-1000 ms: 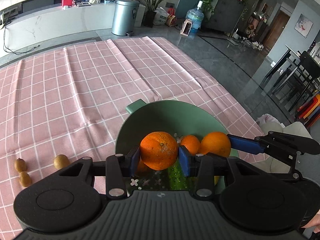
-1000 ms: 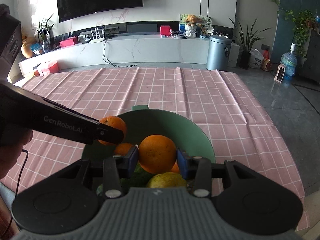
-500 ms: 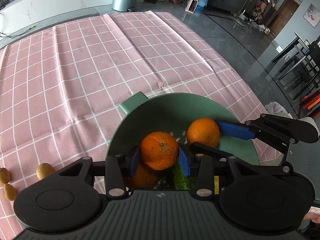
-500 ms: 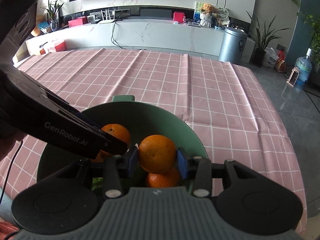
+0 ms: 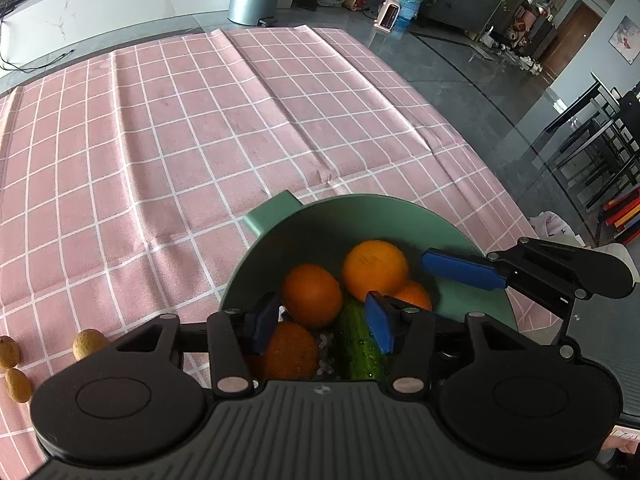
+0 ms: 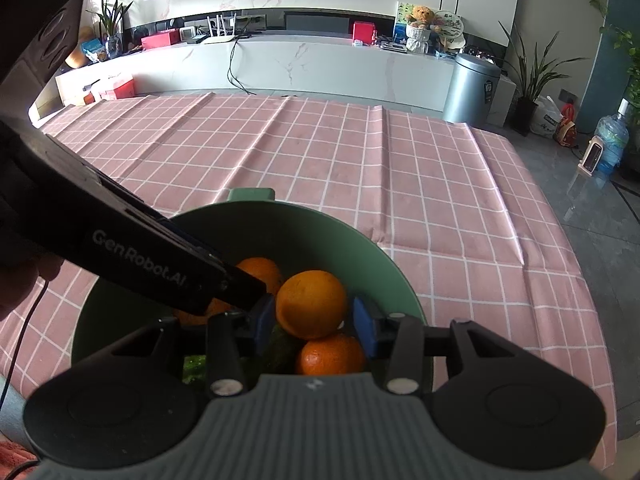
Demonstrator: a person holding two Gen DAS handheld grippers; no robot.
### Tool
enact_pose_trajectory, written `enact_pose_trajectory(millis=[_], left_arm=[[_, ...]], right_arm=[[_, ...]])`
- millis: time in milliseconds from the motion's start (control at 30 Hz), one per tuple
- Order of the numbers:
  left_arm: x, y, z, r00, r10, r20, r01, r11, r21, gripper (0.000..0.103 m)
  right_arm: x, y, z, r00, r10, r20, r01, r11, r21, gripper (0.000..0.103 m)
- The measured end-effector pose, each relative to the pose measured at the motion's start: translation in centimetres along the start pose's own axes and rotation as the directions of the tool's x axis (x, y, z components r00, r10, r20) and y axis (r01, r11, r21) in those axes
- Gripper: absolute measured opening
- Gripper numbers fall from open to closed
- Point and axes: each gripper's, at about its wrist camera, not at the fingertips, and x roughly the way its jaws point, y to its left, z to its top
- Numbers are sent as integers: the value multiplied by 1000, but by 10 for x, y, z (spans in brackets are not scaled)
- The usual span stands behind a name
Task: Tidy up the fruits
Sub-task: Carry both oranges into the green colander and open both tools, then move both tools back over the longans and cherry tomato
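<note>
Oranges (image 5: 312, 295) now lie released in the bowl (image 5: 360, 216), both grippers' jaws parted.

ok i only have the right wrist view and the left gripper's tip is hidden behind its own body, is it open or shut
Observer: Open. The left gripper has its pads apart over the green bowl and is clamping nothing.
Operator: any fruit outside the bowl, i see none
Observer: Yes, three small brown fruits lie on the pink cloth, to the left of the bowl.
Operator: and the dark green thing under my orange
Observer: A cucumber, lying in the bowl among the oranges.
</note>
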Motion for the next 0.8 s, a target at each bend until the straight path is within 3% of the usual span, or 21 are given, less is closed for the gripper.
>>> enact_pose_trajectory(millis=[200, 367, 567, 800], left_arm=[[-24, -1, -8, 999, -10, 35, 10, 1000, 2, 62], [-55, -6, -17, 997, 2, 76, -4, 999, 37, 62], [-99, -13, -40, 990, 55, 130, -71, 990, 122, 62], [-140, 0, -71, 971, 126, 201, -156, 978, 137, 62]], right_arm=[[-15, 5, -1, 1000, -1, 6, 1, 1000, 24, 42], [-36, 14, -4, 1000, -15, 23, 13, 996, 89, 51], [-62, 31, -12, 999, -42, 22, 36, 976, 214, 58], [-86, 66, -17, 997, -33, 65, 10, 948, 318, 59]])
